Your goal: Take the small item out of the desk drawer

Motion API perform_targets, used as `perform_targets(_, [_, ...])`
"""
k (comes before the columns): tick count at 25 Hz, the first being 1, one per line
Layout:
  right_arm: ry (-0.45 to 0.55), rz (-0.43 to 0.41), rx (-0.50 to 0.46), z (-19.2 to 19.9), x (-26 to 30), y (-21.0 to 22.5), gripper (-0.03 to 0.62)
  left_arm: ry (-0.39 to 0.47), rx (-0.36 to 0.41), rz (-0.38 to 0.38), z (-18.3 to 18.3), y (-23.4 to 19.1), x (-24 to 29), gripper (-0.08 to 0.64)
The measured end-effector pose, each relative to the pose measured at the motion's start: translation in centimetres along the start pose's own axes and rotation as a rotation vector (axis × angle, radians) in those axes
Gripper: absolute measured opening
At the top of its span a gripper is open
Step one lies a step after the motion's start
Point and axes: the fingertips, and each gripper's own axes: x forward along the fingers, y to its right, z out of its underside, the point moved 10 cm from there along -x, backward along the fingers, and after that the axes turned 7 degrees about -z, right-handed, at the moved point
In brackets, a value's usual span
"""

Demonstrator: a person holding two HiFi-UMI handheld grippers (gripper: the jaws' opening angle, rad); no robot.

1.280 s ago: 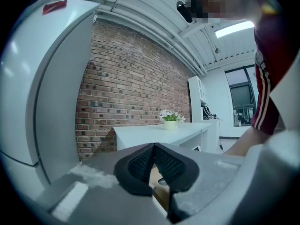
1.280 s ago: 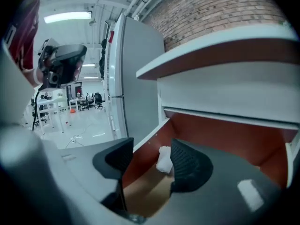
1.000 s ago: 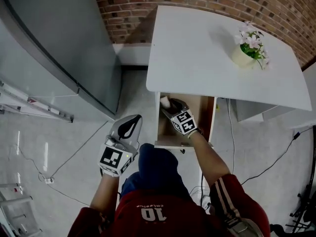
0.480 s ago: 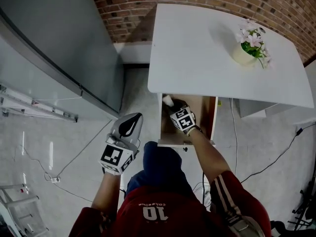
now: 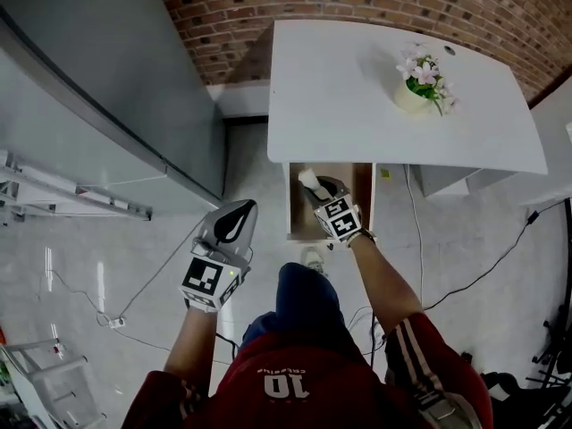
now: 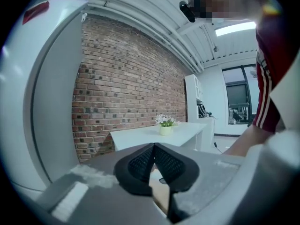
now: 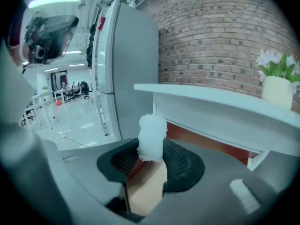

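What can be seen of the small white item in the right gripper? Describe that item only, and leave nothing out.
The small white item is a stubby piece, longer than it is wide, with a rounded top and a fuzzy surface like cotton or foam. It stands roughly upright between the jaws of the right gripper, which press on its lower part while its top sticks out. The head view places it at the back left of the open wooden drawer; whether it touches the drawer cannot be told.

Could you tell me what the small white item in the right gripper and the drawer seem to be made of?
The small white item looks like soft foam or fabric: fuzzy, matte, with a frayed lower edge. The drawer is likely wood or wood laminate: flat, matte brown panels.
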Motion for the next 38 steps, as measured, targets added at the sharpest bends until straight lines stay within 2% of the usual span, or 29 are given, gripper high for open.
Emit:
perform_targets(6, [0.034, 0.033, -0.014, -3.8, -7.4, -4.5, 0.156, 0.047, 0.013, -0.004, -5.6, 2.2, -5.1, 0.003])
perform_targets(11, [0.057, 0.074, -0.018, -6.5, -13.9, -9.3, 0.156, 0.089, 0.035, -0.002, -9.9, 4.5, -11.8, 0.003])
perform_targets(14, [0.094, 0.091, -0.028, -8.6, -17.8, -13.5, 0.156, 0.115, 0.040, -0.004, -11.4, 5.4, -16.4, 0.003])
perform_targets(21, [0.201, 0.132, -0.026, -14.0, -26.9, -24.9, 0.156, 0.164, -0.025, -0.039, -14.1, 5.6, -25.7, 0.003])
perform_targets(24, [0.234, 0.143, -0.024, -15.7, -30.5, -28.3, 0.156, 0.158, -0.059, -0.045, -14.9, 6.1, -27.7, 0.003])
perform_targets(27, [0.267, 0.153, -0.023, -17.8, -33.9, -30.6, 0.156, 0.149, -0.057, -0.031, -15.9, 7.3, -29.1, 0.003])
perform_targets(33, [0.382, 0.242, 0.016, -21.2, -40.6, -32.9, 0.156, 0.170, -0.080, -0.016, -17.5, 9.3, -29.6, 0.003])
perform_targets(38, [0.465, 0.318, 0.058, -22.0, -44.9, -33.7, 0.156, 0.193, -0.083, -0.017, -18.5, 10.7, -29.4, 0.003])
